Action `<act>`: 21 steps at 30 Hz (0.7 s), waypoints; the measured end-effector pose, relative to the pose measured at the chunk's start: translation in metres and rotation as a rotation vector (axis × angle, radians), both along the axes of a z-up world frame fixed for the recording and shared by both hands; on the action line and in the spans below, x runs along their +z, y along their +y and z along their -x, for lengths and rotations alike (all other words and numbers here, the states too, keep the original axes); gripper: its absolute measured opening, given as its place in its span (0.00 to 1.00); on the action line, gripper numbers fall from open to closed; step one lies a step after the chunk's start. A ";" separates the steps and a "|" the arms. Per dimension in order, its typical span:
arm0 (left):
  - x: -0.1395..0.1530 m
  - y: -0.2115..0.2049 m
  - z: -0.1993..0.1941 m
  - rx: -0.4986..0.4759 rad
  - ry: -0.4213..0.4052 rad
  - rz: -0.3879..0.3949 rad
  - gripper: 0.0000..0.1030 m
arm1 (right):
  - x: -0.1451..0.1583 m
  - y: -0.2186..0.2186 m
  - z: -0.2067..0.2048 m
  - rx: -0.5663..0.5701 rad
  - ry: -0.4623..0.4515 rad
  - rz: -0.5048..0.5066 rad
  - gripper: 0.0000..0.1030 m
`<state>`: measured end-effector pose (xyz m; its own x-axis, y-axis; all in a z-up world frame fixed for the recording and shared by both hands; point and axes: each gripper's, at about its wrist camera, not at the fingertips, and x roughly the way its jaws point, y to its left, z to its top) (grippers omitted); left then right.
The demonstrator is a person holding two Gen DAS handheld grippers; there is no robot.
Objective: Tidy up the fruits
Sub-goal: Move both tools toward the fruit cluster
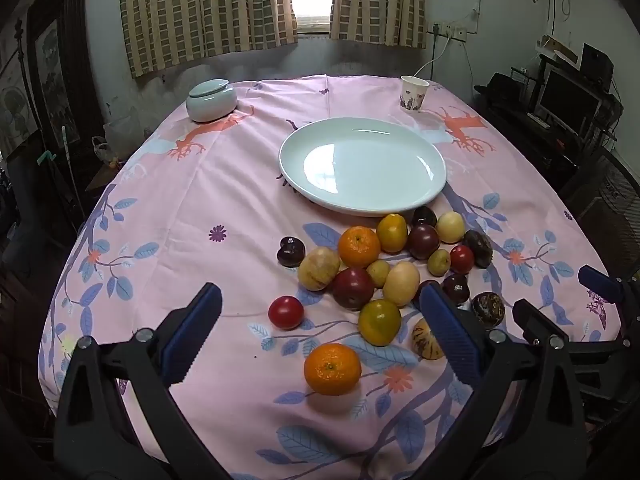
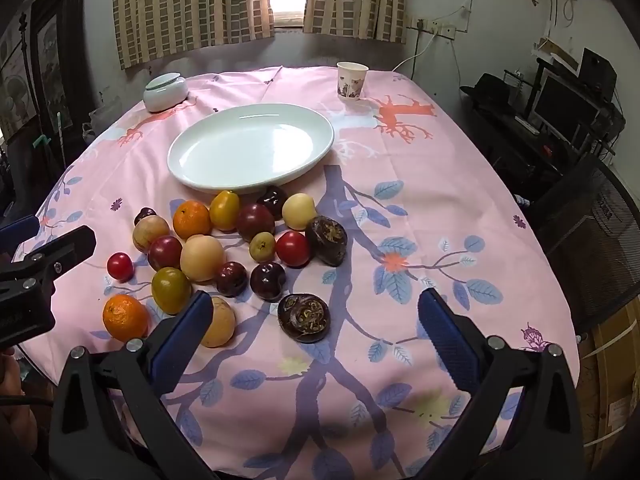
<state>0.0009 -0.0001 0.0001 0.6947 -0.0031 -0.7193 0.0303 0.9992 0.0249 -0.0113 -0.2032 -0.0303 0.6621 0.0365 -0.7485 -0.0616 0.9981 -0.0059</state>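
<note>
Pink tablecloth (image 1: 200, 208) printed with blue leaves, purple branches and orange trees, draped over the table (image 2: 472, 184) and creased in soft folds. White oval plate (image 1: 362, 164) bare at the centre, toward 12 o'clock from the fruit pile (image 1: 384, 264); pile touching the plate's near rim, a loose cluster of oranges, yellow-green and pale fruits, dark plums and red tomatoes. One orange (image 1: 332, 368) apart at 6 o'clock of the cluster, a red tomato (image 1: 285, 312) at 8 o'clock. Lidded pale ceramic jar (image 1: 211, 100) at 10 o'clock of the plate, paper cup (image 1: 414, 93) at 1 o'clock.

Left claw (image 1: 320, 332) released, jaws spread wide above the near fruit, gripping nothing. Right claw (image 2: 314, 338) likewise released, empty, over bare cloth near a dark wrinkled fruit (image 2: 304, 318).

Beyond the table: checked brown curtains (image 2: 188, 4) parted on a bright window, scuffed wall, wall socket with white cable, dark monitor (image 2: 564, 106) on a cluttered stand at 3 o'clock.
</note>
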 end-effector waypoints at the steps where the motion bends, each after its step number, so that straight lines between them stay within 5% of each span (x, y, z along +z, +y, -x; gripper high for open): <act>1: 0.000 0.000 0.000 0.000 0.000 0.000 0.98 | 0.000 0.000 0.000 0.000 0.001 -0.002 0.99; 21: -0.002 -0.001 0.002 0.001 0.002 0.001 0.98 | -0.003 0.007 -0.002 0.023 0.015 -0.004 0.99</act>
